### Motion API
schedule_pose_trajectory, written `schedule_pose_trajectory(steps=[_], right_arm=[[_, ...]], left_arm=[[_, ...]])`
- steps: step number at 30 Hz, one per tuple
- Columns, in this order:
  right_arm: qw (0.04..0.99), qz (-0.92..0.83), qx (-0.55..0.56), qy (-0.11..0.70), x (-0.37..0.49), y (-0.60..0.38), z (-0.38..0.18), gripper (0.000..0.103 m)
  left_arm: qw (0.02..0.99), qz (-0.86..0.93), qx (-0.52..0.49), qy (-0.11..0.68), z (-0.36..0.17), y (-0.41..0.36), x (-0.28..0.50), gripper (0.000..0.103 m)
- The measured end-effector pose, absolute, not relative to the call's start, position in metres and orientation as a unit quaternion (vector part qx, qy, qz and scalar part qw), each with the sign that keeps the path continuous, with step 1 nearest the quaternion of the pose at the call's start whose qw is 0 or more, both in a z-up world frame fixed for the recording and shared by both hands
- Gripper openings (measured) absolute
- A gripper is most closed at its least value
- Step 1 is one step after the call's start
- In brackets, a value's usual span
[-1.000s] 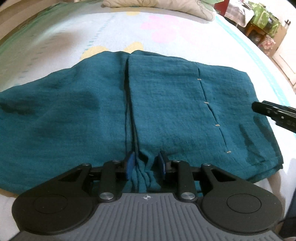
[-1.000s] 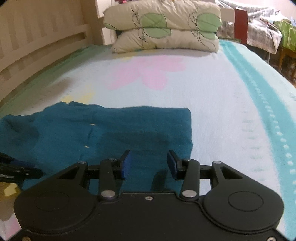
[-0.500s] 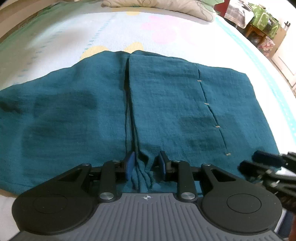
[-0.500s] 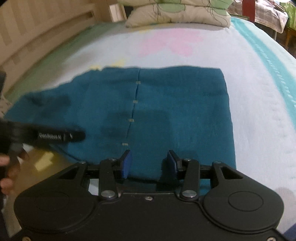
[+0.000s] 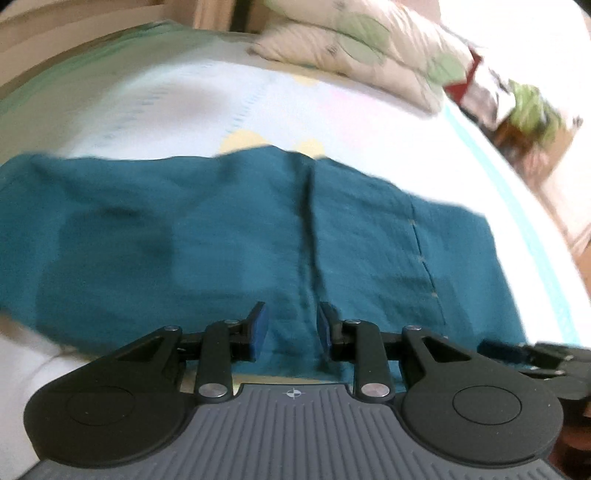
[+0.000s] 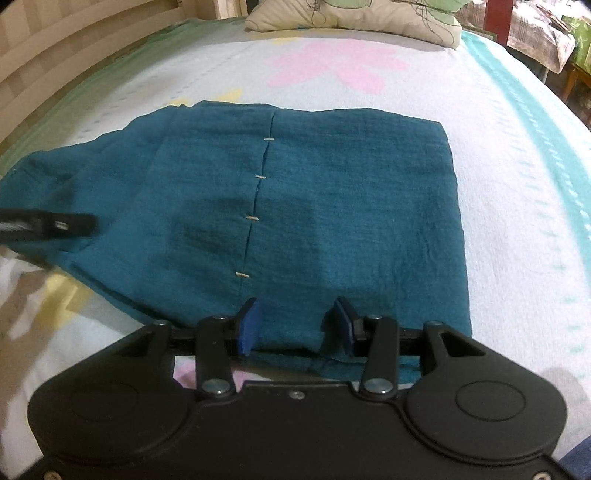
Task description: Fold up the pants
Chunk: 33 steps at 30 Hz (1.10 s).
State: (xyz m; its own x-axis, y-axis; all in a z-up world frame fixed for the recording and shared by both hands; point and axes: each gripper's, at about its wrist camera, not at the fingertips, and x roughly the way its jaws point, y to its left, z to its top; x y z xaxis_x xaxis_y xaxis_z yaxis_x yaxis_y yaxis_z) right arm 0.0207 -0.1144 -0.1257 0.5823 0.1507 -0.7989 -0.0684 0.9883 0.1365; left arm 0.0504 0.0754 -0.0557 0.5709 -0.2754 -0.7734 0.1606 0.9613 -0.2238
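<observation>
Nearest, the left gripper (image 5: pixel 291 328) hangs over the near hem of the teal crinkled-cotton pants (image 5: pixel 229 236), its jaws parted with cloth between them; whether the pads pinch it I cannot tell. The right gripper (image 6: pixel 295 328) stands agape over the same hem, likely to lift both corners together. The pants lie flat on the pale flower-print bedsheet (image 6: pixel 517 184), stacked leaf-print pillows (image 6: pixel 354 14) beyond.
</observation>
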Motion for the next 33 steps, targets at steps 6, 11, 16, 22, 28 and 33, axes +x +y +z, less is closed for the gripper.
schedule_pose_trajectory(steps=[6,11,16,22,28,33], right_arm=[[0.889,0.058,0.029,0.454,0.022,-0.107,-0.126,0.054],[0.886,0.057,0.031,0.459,0.025,-0.107,-0.126,0.054],[0.885,0.054,0.032,0.462,0.028,-0.107,-0.127,0.055],[0.882,0.052,0.035,0.466,0.031,-0.108,-0.127,0.056],[0.881,0.054,0.026,0.469,0.034,-0.107,-0.128,0.057],[0.879,0.054,0.020,0.473,0.037,-0.105,-0.128,0.058]], left_arm=[[0.887,-0.086,-0.144,0.429,-0.032,0.165,0.051,0.040],[0.891,-0.059,-0.162,0.420,-0.007,0.230,0.071,0.059],[0.905,-0.018,-0.124,0.406,0.008,0.270,0.098,0.060],[0.892,-0.023,-0.103,0.440,-0.007,0.289,0.123,0.068],[0.872,-0.036,-0.042,0.486,-0.032,0.288,0.132,0.073],[0.854,-0.045,-0.034,0.517,-0.050,0.297,0.140,0.074]])
